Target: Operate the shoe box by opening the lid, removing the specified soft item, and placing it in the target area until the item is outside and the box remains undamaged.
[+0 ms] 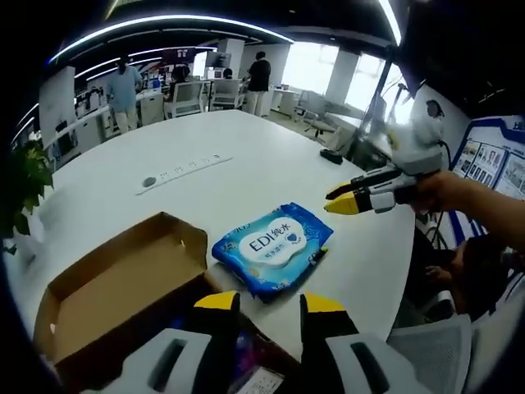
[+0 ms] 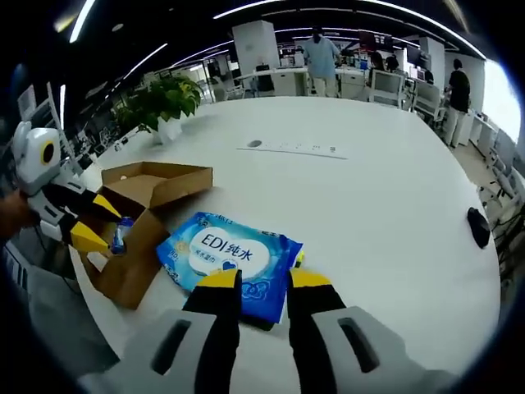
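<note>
Open cardboard box (image 1: 123, 287) at the surface's (image 1: 205, 131) near edge, blue wipes pack (image 1: 272, 246) flat just beside it. Left tool (image 1: 269, 302) jaws apart, empty; right tool (image 1: 340, 199) hovers nearly closed, off the pack.

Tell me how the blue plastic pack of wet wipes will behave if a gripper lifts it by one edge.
The blue plastic pack of wet wipes looks soft, so it would probably sag. Its glossy film may slip between jaws. Lying flat on the white table, it shouldn't roll.

Your left gripper (image 1: 269, 305) and right gripper (image 2: 263, 281) have pale grey bodies, black fingers (image 2: 216, 328) and yellow tips. The white housing carries a black cable.
</note>
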### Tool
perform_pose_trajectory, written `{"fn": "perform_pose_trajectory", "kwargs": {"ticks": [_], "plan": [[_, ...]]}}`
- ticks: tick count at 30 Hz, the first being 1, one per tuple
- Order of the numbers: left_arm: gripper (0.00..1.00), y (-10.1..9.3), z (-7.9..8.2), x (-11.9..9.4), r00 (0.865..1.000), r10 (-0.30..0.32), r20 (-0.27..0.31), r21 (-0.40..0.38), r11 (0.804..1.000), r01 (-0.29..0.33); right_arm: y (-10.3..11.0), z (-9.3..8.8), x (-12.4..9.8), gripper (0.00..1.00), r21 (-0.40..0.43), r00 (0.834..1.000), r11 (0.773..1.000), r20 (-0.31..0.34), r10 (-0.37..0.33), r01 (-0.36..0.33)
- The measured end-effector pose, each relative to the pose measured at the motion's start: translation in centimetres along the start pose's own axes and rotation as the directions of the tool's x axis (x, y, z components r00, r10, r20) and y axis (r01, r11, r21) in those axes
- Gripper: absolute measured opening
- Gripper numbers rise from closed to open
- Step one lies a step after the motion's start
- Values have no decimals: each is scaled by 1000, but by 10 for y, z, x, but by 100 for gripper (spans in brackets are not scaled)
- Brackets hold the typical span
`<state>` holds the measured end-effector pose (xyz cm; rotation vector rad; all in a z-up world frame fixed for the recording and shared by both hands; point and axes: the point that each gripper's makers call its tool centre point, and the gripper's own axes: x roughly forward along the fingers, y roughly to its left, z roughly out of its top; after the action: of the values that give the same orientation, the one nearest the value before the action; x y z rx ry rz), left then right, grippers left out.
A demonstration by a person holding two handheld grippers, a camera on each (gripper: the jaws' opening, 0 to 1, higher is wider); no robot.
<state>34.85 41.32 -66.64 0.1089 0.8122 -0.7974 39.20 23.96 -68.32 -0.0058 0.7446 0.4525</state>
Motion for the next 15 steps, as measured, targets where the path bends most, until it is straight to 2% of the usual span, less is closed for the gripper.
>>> {"fn": "perform_pose_trajectory", "kwargs": {"ticks": [8, 15], "plan": [[32, 8, -11, -24, 1000, 10, 15, -3, 1000, -10, 21, 4, -18, 24, -66, 1000, 998, -1, 6, -6], [36, 16, -28, -41, 1000, 14, 7, 17, 1000, -14, 37, 6, -32, 26, -113, 1000, 993, 0, 15, -14]]}}
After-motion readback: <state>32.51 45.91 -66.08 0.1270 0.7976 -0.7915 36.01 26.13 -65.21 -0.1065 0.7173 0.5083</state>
